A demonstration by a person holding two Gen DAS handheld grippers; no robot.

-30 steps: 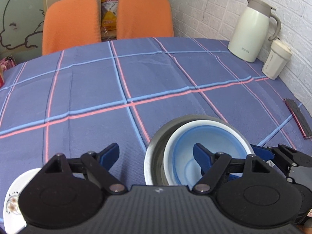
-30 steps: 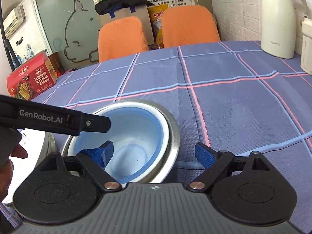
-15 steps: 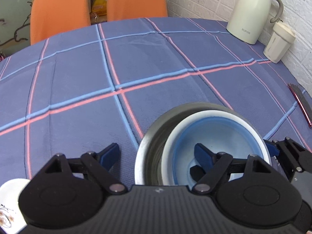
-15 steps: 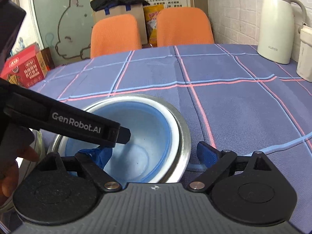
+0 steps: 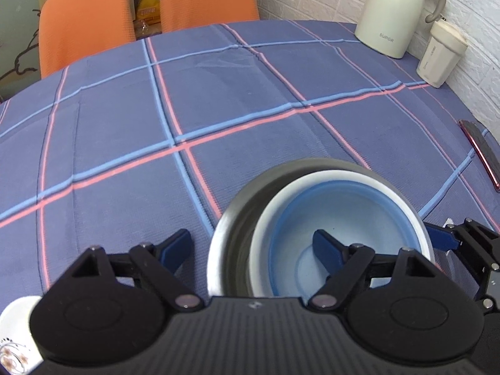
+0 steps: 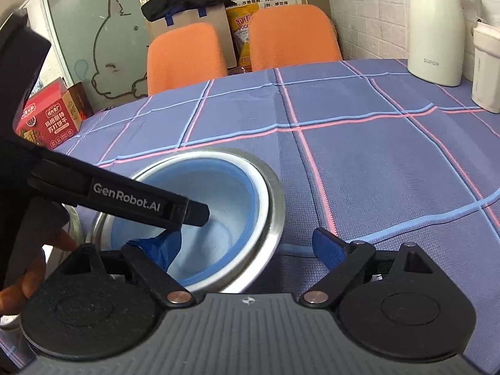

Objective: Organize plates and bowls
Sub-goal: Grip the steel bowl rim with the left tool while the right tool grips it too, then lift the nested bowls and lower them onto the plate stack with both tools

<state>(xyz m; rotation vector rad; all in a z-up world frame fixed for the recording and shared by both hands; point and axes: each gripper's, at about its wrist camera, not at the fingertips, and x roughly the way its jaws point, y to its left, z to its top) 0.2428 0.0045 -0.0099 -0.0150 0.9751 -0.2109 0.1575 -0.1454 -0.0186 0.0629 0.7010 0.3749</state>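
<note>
Moved closer over the last second: left tool (image 5: 251,245) now straddling the near wall of the steel bowl (image 5: 232,218), one finger outside, the other down inside the blue bowl (image 5: 340,215) nested in it. Wide open, gripping nothing. Right tool (image 6: 247,245) likewise spread across the opposite rim, empty. Nested pair sitting on the desk (image 5: 218,100), well short of the kettle (image 5: 393,9). Probably set for a two-sided lift.

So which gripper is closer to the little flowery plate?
Left. The left gripper is right beside the flowery plate, at its lower left. The right gripper is farther off, on the other side of the blue bowl.
</note>
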